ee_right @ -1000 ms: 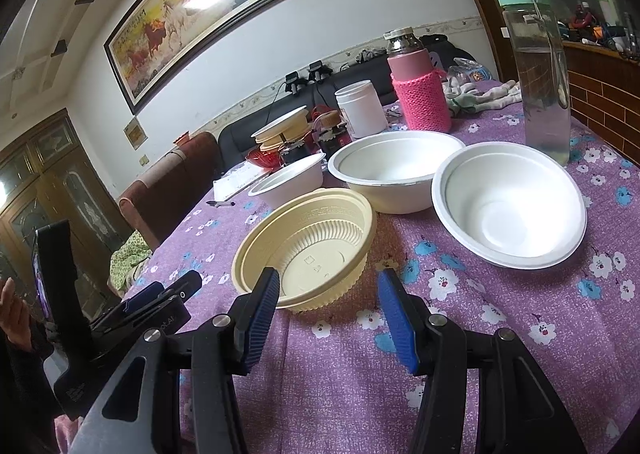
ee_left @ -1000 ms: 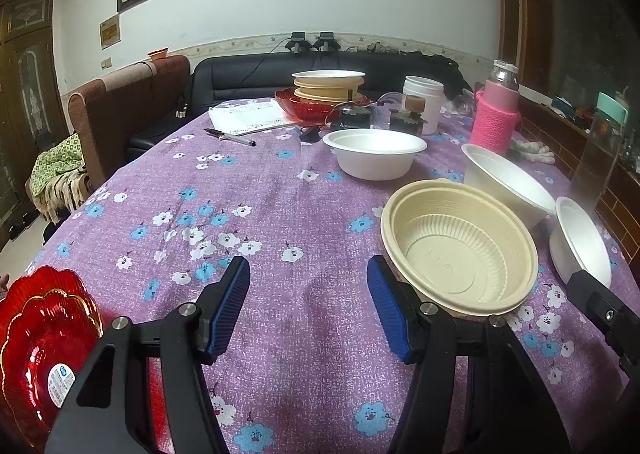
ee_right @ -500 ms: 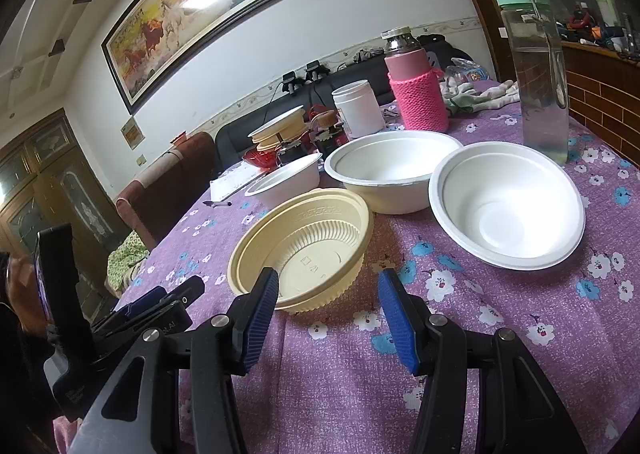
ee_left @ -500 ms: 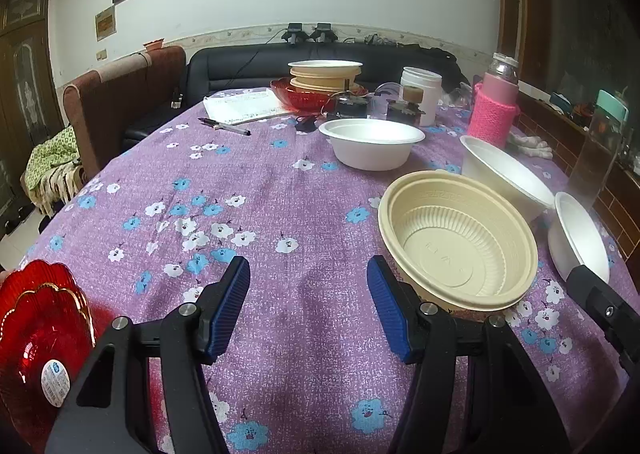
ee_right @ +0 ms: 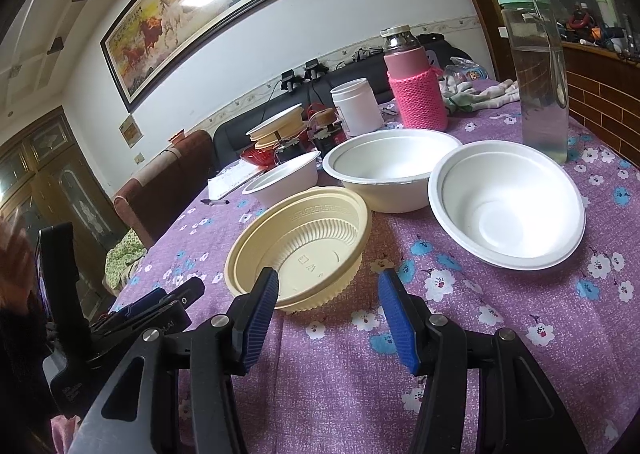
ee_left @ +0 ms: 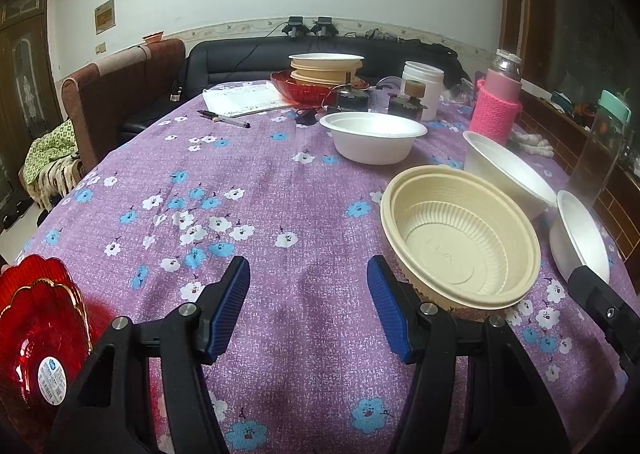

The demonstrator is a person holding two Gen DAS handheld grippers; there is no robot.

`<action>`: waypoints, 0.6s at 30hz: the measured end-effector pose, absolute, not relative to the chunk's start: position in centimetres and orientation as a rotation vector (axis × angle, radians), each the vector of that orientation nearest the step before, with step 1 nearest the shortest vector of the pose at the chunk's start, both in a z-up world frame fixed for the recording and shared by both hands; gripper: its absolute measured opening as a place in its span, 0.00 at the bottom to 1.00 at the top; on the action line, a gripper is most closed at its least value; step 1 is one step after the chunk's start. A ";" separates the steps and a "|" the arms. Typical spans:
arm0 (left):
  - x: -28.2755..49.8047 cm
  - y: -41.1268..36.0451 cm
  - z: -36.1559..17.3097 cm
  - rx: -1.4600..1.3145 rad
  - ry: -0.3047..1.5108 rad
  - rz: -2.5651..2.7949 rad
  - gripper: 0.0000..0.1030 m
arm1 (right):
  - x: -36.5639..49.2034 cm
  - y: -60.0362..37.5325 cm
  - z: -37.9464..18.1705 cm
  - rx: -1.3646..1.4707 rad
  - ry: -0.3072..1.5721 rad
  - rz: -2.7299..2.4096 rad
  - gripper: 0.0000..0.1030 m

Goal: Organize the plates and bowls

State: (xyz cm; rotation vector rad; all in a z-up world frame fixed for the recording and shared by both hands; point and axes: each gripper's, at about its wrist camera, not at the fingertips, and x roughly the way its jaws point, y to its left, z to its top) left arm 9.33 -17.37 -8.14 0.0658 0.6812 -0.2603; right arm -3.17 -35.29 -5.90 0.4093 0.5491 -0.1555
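Note:
A beige ribbed plastic bowl [ee_left: 460,238] [ee_right: 300,250] sits on the purple flowered tablecloth [ee_left: 260,206], just right of my open left gripper [ee_left: 308,306]. My open right gripper [ee_right: 326,314] hovers at that bowl's near rim, nothing between its pads. Three white foam bowls stand around it: one far [ee_left: 374,136] [ee_right: 280,184], one in the middle [ee_left: 504,170] [ee_right: 390,172], one at the right [ee_left: 580,240] [ee_right: 506,202]. A red glass plate [ee_left: 36,338] lies at the near left edge. A stack of beige bowls on a red dish [ee_left: 324,72] stands at the back.
A pink knitted bottle [ee_left: 496,110] [ee_right: 416,90], a white jar [ee_left: 422,88], a clear water bottle with a green cap [ee_right: 536,66], dark small jars, a notepad and pen [ee_left: 224,118] crowd the far end. Gloves [ee_right: 480,94] lie at the back right. A hand shows at the left [ee_right: 12,266].
The left wrist view has tipped slightly, so the table sits a little higher in frame. Bowls and both grippers' jaws stay as they were.

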 end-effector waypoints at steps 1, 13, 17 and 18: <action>9.3 -17.4 -8.1 0.067 0.680 -0.260 0.58 | -3.2 -35.3 -5.9 0.410 0.550 -0.154 0.53; 8.1 -16.9 -7.0 0.047 0.589 -0.278 0.58 | -3.4 -35.1 -5.8 0.410 0.545 -0.152 0.53; 6.6 -17.0 -5.8 0.054 0.485 -0.293 0.58 | -3.4 -35.1 -5.7 0.410 0.542 -0.151 0.53; 6.2 -17.0 -5.5 0.053 0.458 -0.298 0.58 | -3.4 -35.2 -5.7 0.409 0.542 -0.152 0.53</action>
